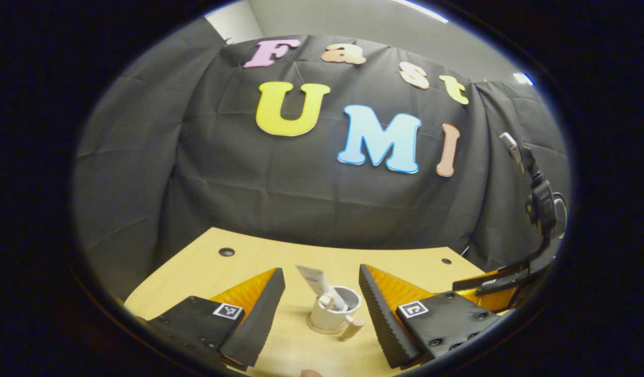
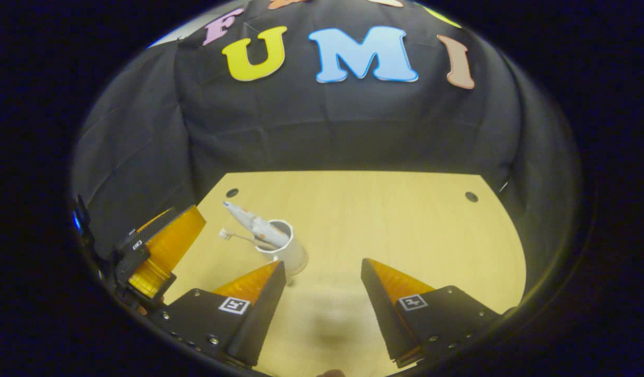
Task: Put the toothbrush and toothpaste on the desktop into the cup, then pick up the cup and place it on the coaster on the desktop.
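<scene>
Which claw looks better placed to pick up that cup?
Probably the left claw: its open fingers frame the cup head-on. The right claw sits with the cup off past its left finger.

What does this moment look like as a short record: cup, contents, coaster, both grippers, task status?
cup: white, upright on the desk, handle toward the left gripper's camera
contents: toothpaste and toothbrush both in it, leaning out over the rim
coaster: round disc under the cup
left gripper: open, fingers apart either side of the cup, not touching it
right gripper: open, holding nothing, over bare desk
status: by the look of it, all steps done
</scene>
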### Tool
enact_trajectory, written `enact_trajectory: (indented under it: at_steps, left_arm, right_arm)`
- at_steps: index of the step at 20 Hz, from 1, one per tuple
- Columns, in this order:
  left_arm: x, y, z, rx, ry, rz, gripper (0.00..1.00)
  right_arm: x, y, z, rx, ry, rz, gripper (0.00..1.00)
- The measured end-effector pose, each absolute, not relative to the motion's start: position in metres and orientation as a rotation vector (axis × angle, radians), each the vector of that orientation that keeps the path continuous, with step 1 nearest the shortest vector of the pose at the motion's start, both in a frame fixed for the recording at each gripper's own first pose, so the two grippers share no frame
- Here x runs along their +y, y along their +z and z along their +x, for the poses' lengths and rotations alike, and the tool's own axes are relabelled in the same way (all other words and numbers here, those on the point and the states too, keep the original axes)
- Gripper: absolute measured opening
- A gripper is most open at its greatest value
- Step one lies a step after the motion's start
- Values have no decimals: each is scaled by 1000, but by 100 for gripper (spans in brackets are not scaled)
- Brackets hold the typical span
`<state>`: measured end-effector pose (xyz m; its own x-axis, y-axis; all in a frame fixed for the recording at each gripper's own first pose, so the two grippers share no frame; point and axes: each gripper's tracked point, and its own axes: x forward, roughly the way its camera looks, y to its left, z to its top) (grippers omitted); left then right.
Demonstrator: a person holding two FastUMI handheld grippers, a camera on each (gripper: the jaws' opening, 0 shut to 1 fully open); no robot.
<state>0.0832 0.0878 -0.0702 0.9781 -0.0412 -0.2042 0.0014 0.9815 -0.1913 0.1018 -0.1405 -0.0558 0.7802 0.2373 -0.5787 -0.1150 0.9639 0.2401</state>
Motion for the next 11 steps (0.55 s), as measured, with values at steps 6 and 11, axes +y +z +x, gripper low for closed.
enact_trajectory:
  at_steps: [6, 11]
  left_arm:
    - [40, -50, 87, 182, -58, -187, 92]
    - [19, -23, 80, 130, -23, -157, 92]
  right_arm:
    - [-204, -3, 90, 380, 106, 89, 87]
    - [-224, 11, 82, 272, 114, 89, 87]
